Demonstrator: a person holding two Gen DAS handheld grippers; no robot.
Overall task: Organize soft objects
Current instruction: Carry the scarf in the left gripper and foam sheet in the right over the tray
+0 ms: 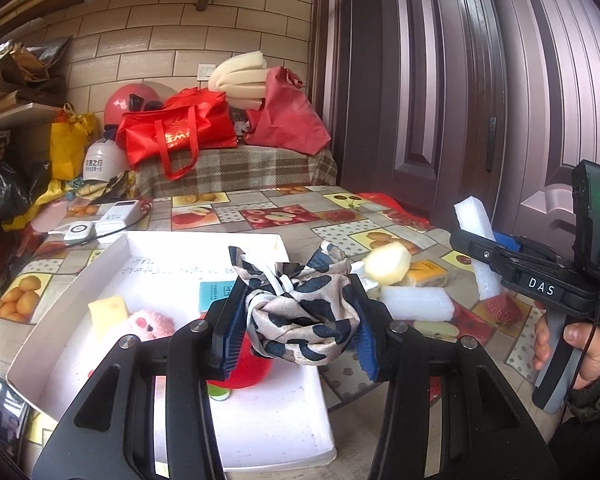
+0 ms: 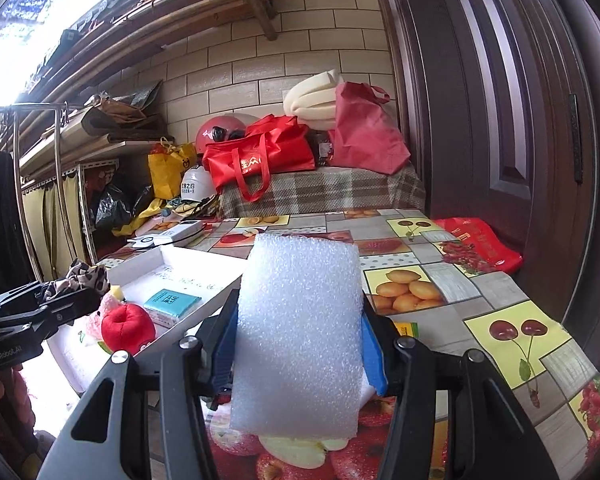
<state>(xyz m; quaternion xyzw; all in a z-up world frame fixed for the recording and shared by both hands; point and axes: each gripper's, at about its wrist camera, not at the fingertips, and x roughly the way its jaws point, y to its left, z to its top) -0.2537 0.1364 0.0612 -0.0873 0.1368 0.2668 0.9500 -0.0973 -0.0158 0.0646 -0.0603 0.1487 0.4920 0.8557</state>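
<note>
Scarf, the leopard-print one, is bunched up and pinched between the blue pads of the left tongs in the left wrist view, held up over the near right part of the white tray; inside the tray there's a pink plush, a yellow sponge piece, a teal card and a red plush apple peeking out right under the scarf; to the right, on the fruit-print tabletop, sit a white foam block, a pale yellow sponge chunk and a yellow-orange packet, all close together; further right the right tongs are clamped on a white foam strip that sticks up tilted, with a hand on the grip.

Right wrist view now: the right tongs are squeezed shut on a white foam slab that fills the middle of the frame, held above the tabletop; to the left the tray shows the teal card, the red apple plush and the pink plush touching each other; the left tongs come in from the left edge gripping the scarf; a red bag lies at the tabletop's far right edge by the door.
</note>
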